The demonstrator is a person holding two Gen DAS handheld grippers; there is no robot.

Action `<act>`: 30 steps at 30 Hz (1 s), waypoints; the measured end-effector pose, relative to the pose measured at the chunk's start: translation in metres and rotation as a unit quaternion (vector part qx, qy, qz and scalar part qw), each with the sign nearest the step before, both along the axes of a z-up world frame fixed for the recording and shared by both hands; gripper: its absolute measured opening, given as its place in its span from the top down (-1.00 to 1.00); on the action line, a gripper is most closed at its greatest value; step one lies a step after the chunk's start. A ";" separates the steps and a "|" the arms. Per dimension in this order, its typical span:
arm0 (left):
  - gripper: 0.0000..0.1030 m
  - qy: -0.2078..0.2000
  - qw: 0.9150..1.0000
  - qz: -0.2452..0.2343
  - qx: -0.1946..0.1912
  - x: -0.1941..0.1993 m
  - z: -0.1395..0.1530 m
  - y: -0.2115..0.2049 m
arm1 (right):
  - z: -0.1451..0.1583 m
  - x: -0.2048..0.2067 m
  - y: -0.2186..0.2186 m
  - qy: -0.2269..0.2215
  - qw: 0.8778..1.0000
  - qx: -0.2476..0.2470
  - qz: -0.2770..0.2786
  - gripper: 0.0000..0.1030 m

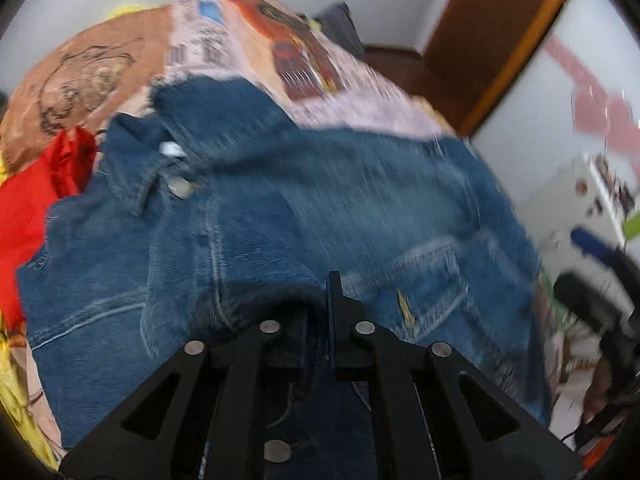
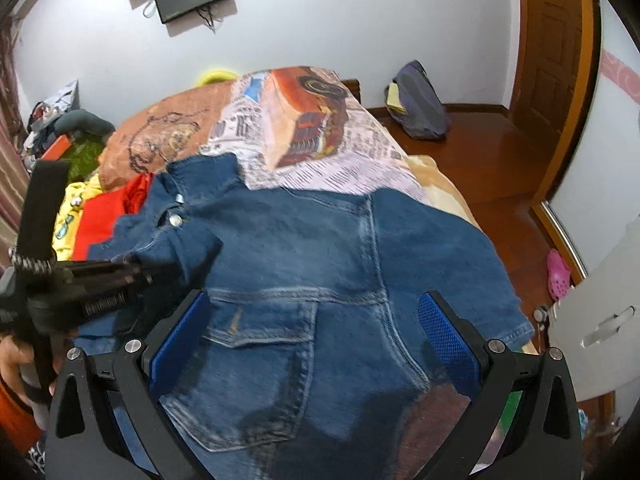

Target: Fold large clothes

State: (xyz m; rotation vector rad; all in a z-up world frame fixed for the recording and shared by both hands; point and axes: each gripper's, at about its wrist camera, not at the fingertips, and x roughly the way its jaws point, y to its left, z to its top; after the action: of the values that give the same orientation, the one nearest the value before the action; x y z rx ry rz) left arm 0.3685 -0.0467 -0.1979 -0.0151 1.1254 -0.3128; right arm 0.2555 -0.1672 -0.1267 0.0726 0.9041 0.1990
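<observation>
Denim jacket [image 2: 304,264] spread across the bed [image 2: 452,196], filling centre and lower frame in both views, collar [image 2: 188,184] toward upper left. Left tongs [image 1: 318,300] pressed together, pinching a raised fold of denim at lower centre of the left view. Right tongs [image 2: 316,332] spread wide, hovering over the chest pocket [image 2: 256,332], nothing between the pads [image 2: 448,336]. Long axis judged to run from collar at upper left to hem at lower frame. Left tongs nearer, already attached; right tongs directly above the cloth, apparently not touching. Red garment [image 2: 108,216] lying beside the collar, upper left.
</observation>
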 end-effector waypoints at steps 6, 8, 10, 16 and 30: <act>0.39 0.018 0.999 -0.044 0.016 -0.018 0.001 -0.011 | -0.003 -0.003 0.000 0.009 1.000 -0.015 0.010 -1.00; 0.18 0.000 0.999 -0.044 0.008 -0.030 0.013 -0.001 | -0.001 -0.003 0.005 0.006 1.000 -0.019 0.018 -1.00; 0.05 -0.021 0.999 -0.037 0.004 -0.041 0.030 0.013 | 0.001 -0.002 0.012 0.001 0.999 -0.023 0.028 -1.00; -0.37 -0.094 0.995 0.024 0.038 -0.060 0.068 0.081 | 0.009 0.002 0.047 -0.012 0.997 -0.037 0.072 -1.00; -0.44 -0.037 0.979 0.152 0.130 -0.092 0.000 0.223 | -0.029 0.015 0.178 0.010 0.961 -0.143 0.235 -0.96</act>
State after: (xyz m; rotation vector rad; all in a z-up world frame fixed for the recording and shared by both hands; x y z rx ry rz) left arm 0.2770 0.1759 -0.1978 0.0545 1.0654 0.1062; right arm 0.2702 0.0105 -0.1553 -0.4149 0.9532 0.5068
